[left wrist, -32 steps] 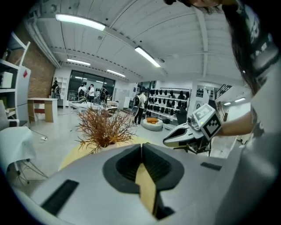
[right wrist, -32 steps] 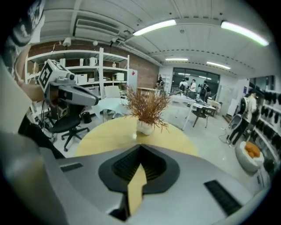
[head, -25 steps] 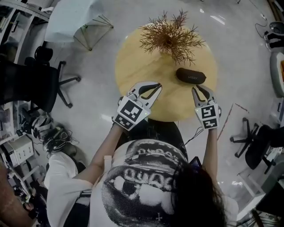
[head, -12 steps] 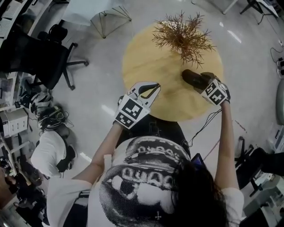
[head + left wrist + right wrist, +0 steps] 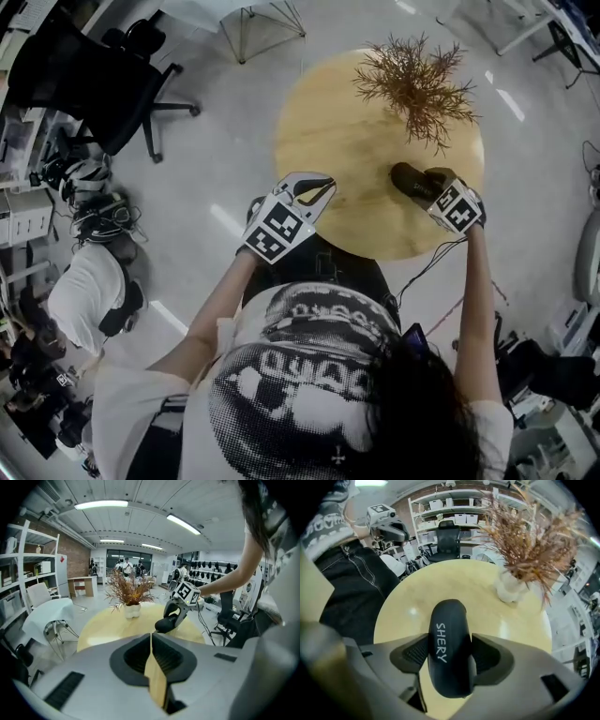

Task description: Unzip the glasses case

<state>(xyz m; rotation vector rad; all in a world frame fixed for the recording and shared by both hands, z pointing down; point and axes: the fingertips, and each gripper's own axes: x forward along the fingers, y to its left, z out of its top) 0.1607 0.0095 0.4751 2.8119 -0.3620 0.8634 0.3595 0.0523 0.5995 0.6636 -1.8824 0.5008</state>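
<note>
A round wooden table [image 5: 347,122] is seen from above in an open workshop, and everything else is placed against it. At the table's near edge a person in a printed white T-shirt [image 5: 300,394] is stood, with both arms stretched out over the top. A black office chair [image 5: 89,70] is parked well off the table's far left side. A dried, rust-coloured plant [image 5: 417,80] in a small white pot is set near the table's far right rim.

The left gripper [image 5: 326,186] is held over the table's near left edge. Its jaws are brought together, and nothing is caught between them.

The right gripper [image 5: 429,185] is pointed steeply down over the table's right side. Its jaws have just been closing and are spread wide, with their ribbed pads laid against both long sides of the glasses case [image 5: 449,634].

The black case, marked SHERY in white, is lain flat on the table's right side, nearer than the plant, and is zipped shut.
</note>
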